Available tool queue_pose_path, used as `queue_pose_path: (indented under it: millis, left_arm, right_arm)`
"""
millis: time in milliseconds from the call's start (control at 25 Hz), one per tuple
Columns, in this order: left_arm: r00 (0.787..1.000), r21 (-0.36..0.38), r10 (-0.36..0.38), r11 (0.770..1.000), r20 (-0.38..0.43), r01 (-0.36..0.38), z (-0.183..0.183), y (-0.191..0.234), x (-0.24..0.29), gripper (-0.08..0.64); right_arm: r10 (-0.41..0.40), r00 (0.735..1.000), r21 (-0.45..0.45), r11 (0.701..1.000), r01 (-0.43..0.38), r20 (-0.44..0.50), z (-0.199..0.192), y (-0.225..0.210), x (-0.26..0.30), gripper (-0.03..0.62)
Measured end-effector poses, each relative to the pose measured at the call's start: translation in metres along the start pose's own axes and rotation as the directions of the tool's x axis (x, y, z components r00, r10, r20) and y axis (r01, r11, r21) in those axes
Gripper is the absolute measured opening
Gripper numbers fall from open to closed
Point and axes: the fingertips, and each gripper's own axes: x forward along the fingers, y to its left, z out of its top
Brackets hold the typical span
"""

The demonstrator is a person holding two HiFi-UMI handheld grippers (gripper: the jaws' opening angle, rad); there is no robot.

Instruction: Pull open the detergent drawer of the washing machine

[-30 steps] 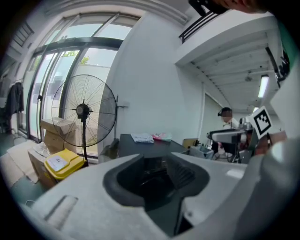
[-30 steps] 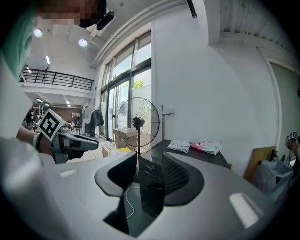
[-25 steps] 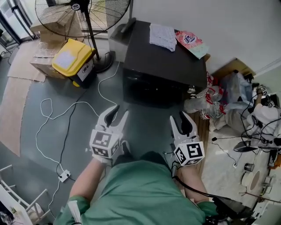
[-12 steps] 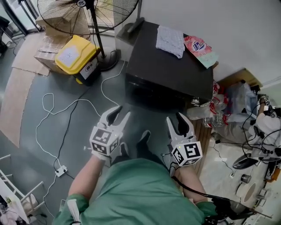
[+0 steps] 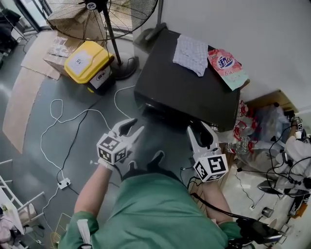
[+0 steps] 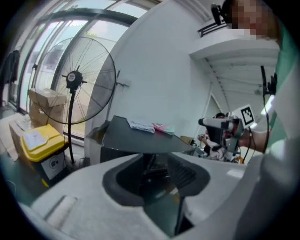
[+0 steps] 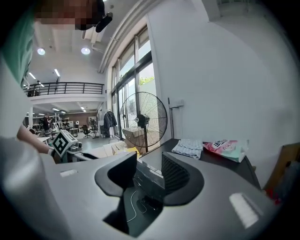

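The washing machine (image 5: 189,85) is a black box against the wall, seen from above; its front face (image 5: 163,111) shows only as a dark strip, and I cannot make out the detergent drawer. My left gripper (image 5: 134,125) hangs a short way in front of the machine's left corner; its jaws are opening, with nothing between them. My right gripper (image 5: 201,129) is open and empty, close to the front right edge. In the left gripper view the machine (image 6: 136,140) lies ahead beyond the jaws. The right gripper view shows its front corner (image 7: 147,180) between the jaws.
A folded cloth (image 5: 193,54) and a pink detergent bag (image 5: 228,68) lie on the machine's top. A standing fan (image 5: 104,14) and a yellow-lidded bin (image 5: 90,65) are at the left. White cable (image 5: 73,121) trails over the floor. Bottles and clutter (image 5: 248,126) crowd the right side.
Both grippers have come nearer to the machine's front. The left one sank and shifted a little left; the right one now almost reaches the front right edge.
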Motion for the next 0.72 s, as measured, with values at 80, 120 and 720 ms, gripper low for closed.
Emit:
queue_pose_path:
  millis: [80,120,720]
  left_arm:
    - [0.999,-0.065,-0.048,0.997,-0.002,0.048,-0.005,0.005,0.010,0.171]
    - [0.998,-0.094,-0.070,0.993,-0.005,0.069,-0.009,0.009,0.014,0.181]
    - [0.936,-0.339,-0.318,0.906,-0.149,0.254,-0.080,0.087,0.108,0.246]
  right_arm:
    - [0.006,1.000,-0.001,1.000,-0.006,0.000,0.000,-0.007,0.000,0.150]
    - [0.007,1.000,-0.005,1.000,-0.007,0.000,-0.001,-0.009,0.001,0.150]
    - [-0.238,0.968,0.043,0.969,0.242,-0.075,-0.012,-0.015,-0.007,0.150]
